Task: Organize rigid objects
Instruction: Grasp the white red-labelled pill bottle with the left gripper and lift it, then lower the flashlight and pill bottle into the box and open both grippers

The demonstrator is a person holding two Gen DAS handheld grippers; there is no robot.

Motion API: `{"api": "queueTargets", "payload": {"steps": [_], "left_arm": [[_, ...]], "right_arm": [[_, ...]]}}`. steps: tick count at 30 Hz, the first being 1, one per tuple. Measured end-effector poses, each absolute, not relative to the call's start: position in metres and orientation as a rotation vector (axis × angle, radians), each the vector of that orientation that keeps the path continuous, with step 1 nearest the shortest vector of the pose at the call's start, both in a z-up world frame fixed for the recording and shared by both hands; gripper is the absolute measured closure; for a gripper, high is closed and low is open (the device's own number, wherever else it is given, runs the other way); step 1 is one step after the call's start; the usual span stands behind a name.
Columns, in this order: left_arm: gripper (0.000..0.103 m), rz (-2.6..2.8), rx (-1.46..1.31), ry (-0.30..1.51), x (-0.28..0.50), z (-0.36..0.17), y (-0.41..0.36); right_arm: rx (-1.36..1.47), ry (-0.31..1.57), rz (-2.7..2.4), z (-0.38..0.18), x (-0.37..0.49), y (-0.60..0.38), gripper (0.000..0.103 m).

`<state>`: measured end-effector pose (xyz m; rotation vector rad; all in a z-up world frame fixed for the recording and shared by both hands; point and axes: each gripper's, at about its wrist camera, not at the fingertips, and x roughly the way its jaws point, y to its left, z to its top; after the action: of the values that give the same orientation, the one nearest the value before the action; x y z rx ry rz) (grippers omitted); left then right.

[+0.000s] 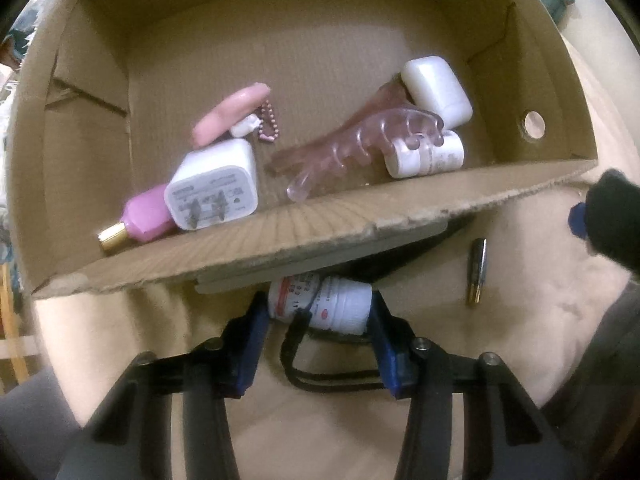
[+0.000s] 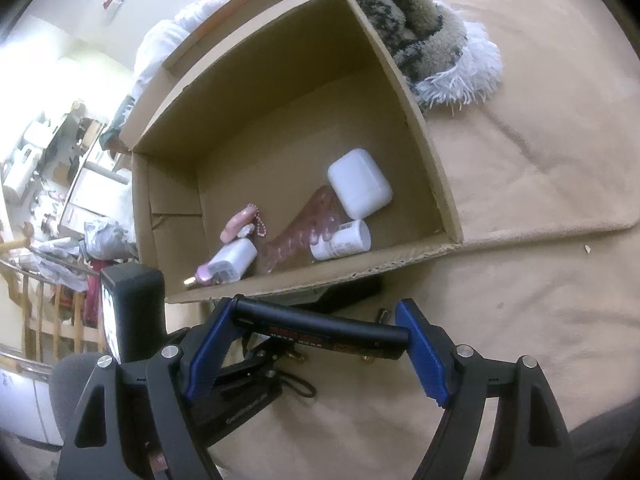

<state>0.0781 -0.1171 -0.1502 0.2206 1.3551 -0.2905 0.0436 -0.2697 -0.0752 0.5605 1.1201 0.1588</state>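
Just outside the near wall of the cardboard box [image 1: 360,220], on the tan blanket [image 1: 520,320], the left gripper [image 1: 320,312] has its blue pads pressed against both ends of a small white pill bottle [image 1: 324,304] lying on its side, so that's a grip, and the pick is the step in hand on this side. Inside the box already sit a white charger plug [image 1: 214,184], a pink nail-polish bottle [image 1: 146,214], a clear pink hair claw [image 1: 360,148], a white earbud case [image 1: 436,88] and a second small white bottle [image 1: 426,154]. A metal-tipped pen [image 1: 478,272] lies loose on the blanket to the right, still to be collected. Over on the right wrist view, the right gripper [image 2: 320,332] is clamped end to end on a black tube [image 2: 320,330] with orange lettering, fingers wide apart but pressing on its ends, held just short of the box wall [image 2: 320,276]. Judging from this, both hands are loaded and the sorting is well under way. Next call: lift clear of the torn cardboard edge, carry over it, and release onto the bare floor toward the back, away from the pile.
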Motion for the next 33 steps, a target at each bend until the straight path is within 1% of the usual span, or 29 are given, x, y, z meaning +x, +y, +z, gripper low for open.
{"api": "queueTargets", "payload": {"steps": [9, 16, 24, 28, 33], "left_arm": [[0.058, -0.224, 0.175, 1.333, 0.058, -0.133, -0.088], [0.058, -0.159, 0.186, 1.249, 0.041, -0.106, -0.06], [0.058, -0.1, 0.079, 1.212, 0.032, -0.091, -0.014], [0.058, -0.063, 0.038, 1.112, 0.029, -0.056, -0.004], [0.058, -0.043, 0.057, 0.97, 0.017, -0.006, -0.014]], "right_arm": [[0.527, 1.117, 0.148, -0.075, 0.045, -0.266, 0.017], [0.513, 1.103, 0.15, -0.072, 0.042, -0.264, 0.017], [0.471, 1.075, 0.168, -0.065, 0.037, -0.258, 0.017], [0.449, 1.029, 0.191, -0.054, 0.033, -0.255, 0.017], [0.433, 0.968, 0.204, -0.04, 0.029, -0.254, 0.017]]}}
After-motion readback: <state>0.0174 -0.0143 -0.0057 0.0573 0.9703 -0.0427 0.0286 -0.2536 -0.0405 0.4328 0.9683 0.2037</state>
